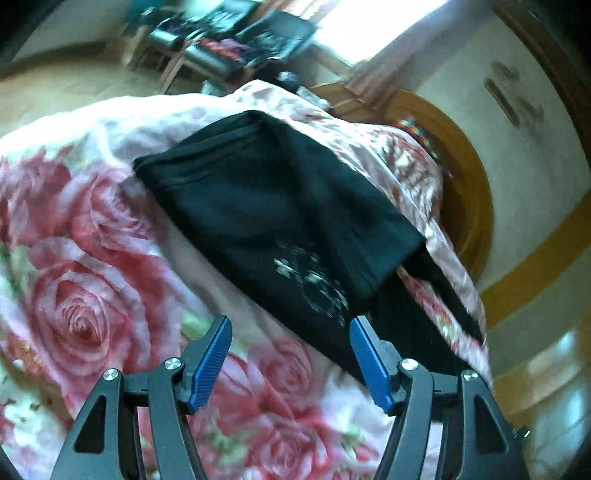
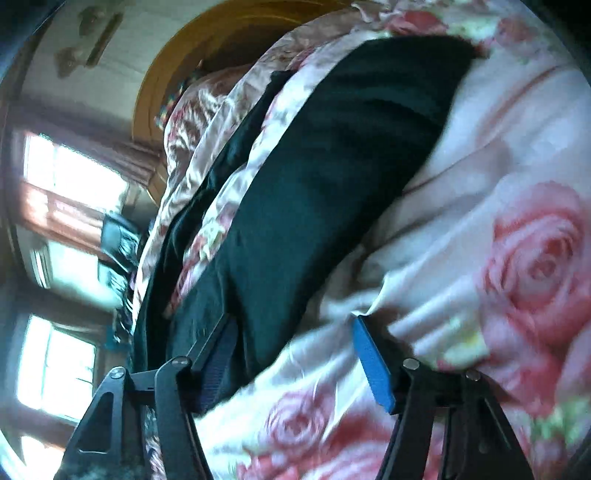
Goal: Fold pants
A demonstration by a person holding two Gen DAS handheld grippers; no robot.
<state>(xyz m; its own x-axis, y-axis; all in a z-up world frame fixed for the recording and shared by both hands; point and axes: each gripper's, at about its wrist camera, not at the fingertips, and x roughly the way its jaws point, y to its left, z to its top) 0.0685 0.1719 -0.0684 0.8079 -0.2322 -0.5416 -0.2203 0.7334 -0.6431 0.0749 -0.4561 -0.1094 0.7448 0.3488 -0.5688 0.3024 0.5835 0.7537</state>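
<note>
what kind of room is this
Most likely a bedroom in a home. The black pants lie on a rose-print bedspread, a curved wooden headboard stands behind it, and a curtained window lets in daylight.

Daylight, strong, from windows [image 2: 70, 177] left of the right gripper and a window [image 1: 373, 26] beyond the left gripper; panes blown out white. Motion blur throughout, heaviest on the rose bedspread [image 1: 85, 295]. Black pants [image 1: 273, 221] underexposed, folds indistinct. Fisheye bending and dark corners.
</note>
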